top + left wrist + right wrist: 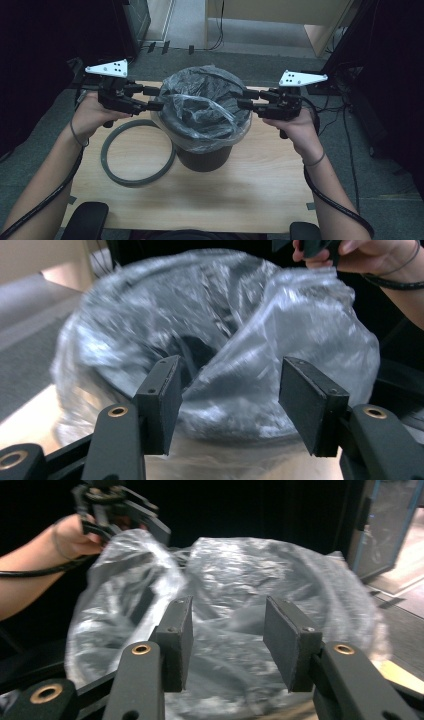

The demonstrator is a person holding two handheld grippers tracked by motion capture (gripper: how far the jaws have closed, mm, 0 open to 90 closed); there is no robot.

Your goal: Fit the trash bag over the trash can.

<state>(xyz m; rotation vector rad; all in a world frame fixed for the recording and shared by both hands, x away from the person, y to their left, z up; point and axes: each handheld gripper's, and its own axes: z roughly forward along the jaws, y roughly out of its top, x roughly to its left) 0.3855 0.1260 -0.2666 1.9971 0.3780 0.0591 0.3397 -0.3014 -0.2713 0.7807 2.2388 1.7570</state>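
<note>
A black bin [205,157] stands mid-table, lined with a clear plastic bag [207,107] whose edge is folded out over the rim. My left gripper [156,98] is at the bin's left rim, jaws pointing at the bag. In the left gripper view the left gripper [227,405] is open, the bag [225,330] just beyond the pads and nothing pressed between them. My right gripper [244,99] faces it at the right rim. It [227,640] is open too, with the bag [250,575] ahead of its pads.
A grey ring [115,172] lies flat on the wooden table [240,190], left of the bin and touching its base. Dark chairs and cables surround the table. The opposite hand and gripper [125,507] show beyond the bag.
</note>
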